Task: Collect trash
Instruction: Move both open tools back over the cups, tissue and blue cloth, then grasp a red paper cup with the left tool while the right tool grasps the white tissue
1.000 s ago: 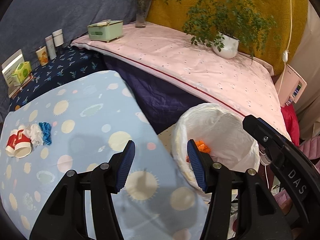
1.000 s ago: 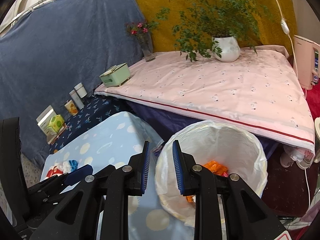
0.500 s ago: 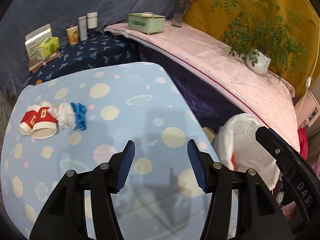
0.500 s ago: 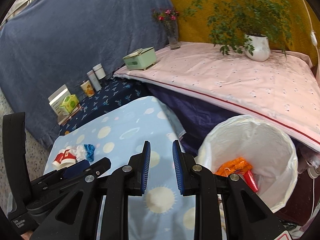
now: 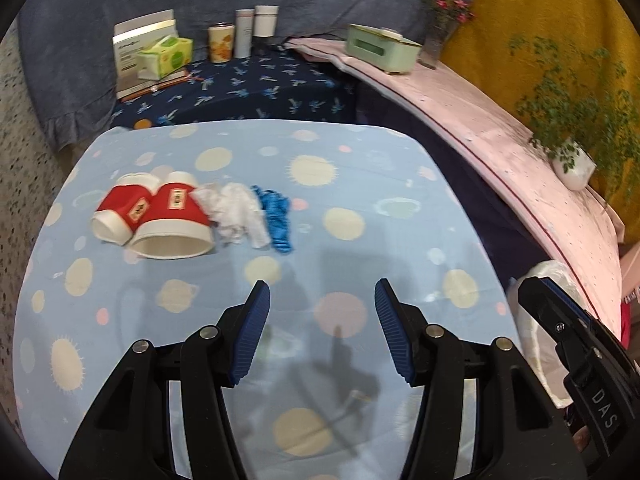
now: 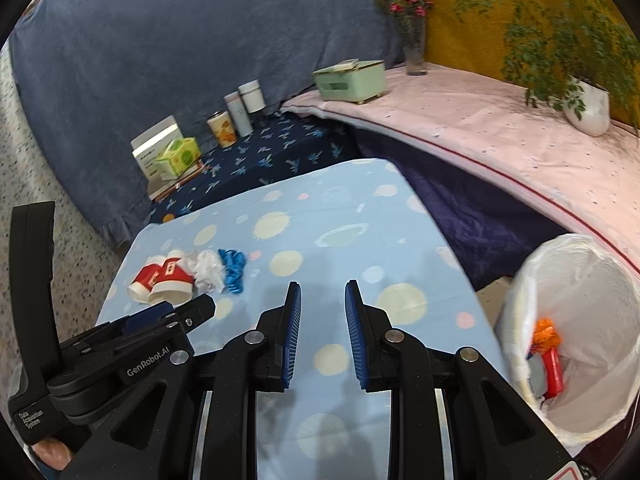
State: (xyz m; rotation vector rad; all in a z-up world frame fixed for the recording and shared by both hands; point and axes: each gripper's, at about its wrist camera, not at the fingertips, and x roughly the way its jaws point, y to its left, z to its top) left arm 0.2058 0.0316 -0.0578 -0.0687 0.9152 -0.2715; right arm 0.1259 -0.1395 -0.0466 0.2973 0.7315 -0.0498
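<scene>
Blue-grey cloth drapes the back wall, mustard-yellow cloth next to it on the right. Speckled floor at left. Low surface w/ pale blue planet-print cover in the middle; behind it a navy cover w/ small blue print; a longer pink-sheeted surface runs along the right. Lighting soft, even.

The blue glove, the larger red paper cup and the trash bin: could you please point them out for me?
blue glove [image 5: 276,216], left wrist view, middle of the crumpled glove
larger red paper cup [image 5: 176,206], left wrist view, its red side wall
trash bin [image 6: 592,280], right wrist view, inner white liner wall
</scene>
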